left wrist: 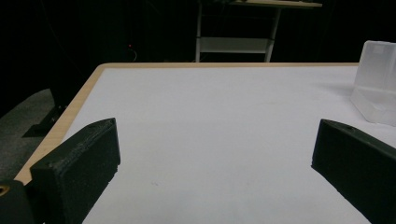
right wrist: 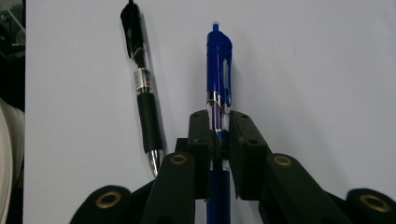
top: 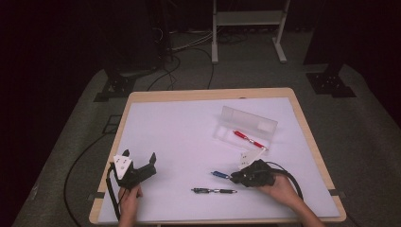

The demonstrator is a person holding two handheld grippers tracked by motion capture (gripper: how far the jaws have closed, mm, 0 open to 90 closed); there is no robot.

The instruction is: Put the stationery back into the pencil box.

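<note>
A blue pen [right wrist: 218, 70] lies on the white table sheet, and my right gripper [right wrist: 218, 128] is shut on its barrel, the clip end sticking out ahead of the jaws. In the high view this right gripper [top: 236, 177] sits low at the table's front right with the blue pen [top: 219, 174] pointing left. A black pen [right wrist: 142, 93] lies just left of the blue one, seen also as the black pen [top: 213, 191] near the front edge. A red pen [top: 248, 139] rests in the clear open case [top: 227, 130]. My left gripper [top: 140, 159] stands open at the front left, nothing between its jaws.
The clear case [left wrist: 378, 81] shows at the right edge of the left gripper view. The wooden table rim [top: 208, 94] borders the white sheet. Cables and stand feet lie on the dark floor behind the table.
</note>
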